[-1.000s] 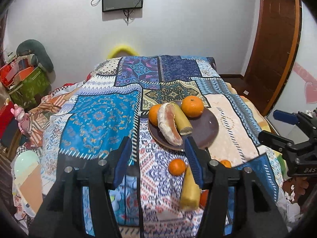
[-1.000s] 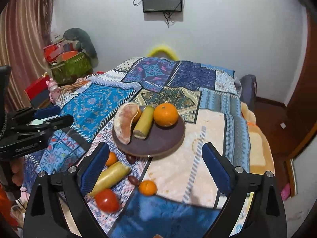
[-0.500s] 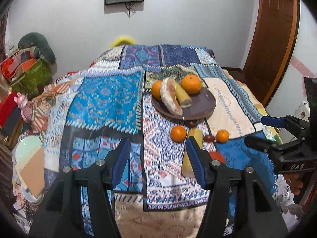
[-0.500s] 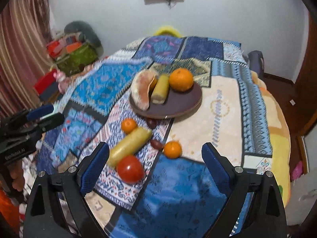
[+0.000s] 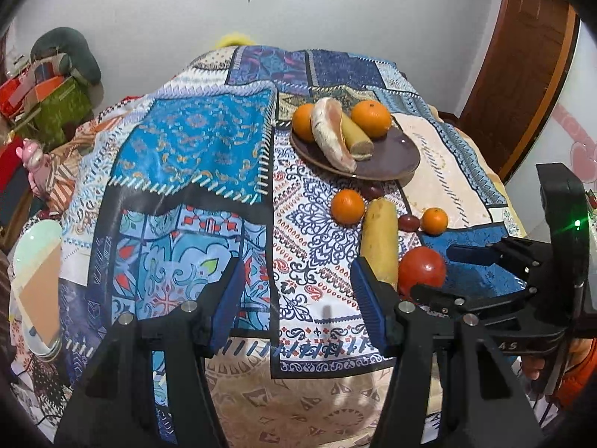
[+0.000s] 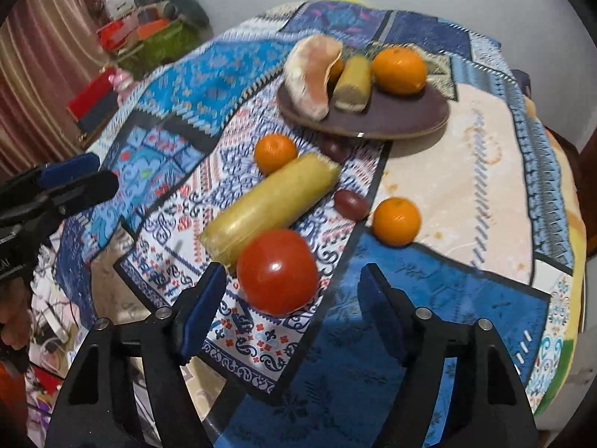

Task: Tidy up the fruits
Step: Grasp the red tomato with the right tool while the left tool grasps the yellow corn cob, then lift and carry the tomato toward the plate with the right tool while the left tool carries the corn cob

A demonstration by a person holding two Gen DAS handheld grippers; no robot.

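Looking along the left gripper [image 5: 296, 298], its fingers stand partly apart with nothing between them, only patterned bed cover [image 5: 194, 156] showing in the gap, so this hand seems to be waiting rather than reaching. Beyond it lies the loose fruit: a yellow fruit [image 5: 380, 239] just past the right-hand finger, a tomato [image 5: 421, 270] beside it, 2 small oranges [image 5: 347, 206] and a dark grape-like fruit [image 5: 409, 221] between them. The brown plate [image 5: 395, 153] further back holds 2 oranges, a peeled pomelo segment [image 5: 330, 138] and a cut yellow piece, which suggests the plate is where the fruit gets gathered. The right gripper [image 5: 444, 272] shows at the right edge, its tips flanking the tomato

From the right wrist, the right gripper [image 6: 293, 306] has just been narrowing its fingers, yet they stand clear of the tomato [image 6: 278, 270], which sits just ahead of the gap, nearer the left finger [image 6: 201, 298]; no pad presses it. The tilt down onto it reads as lining up a pick. The plate [image 6: 406, 119] has bare room on its near side, so I judge the tomato fits there
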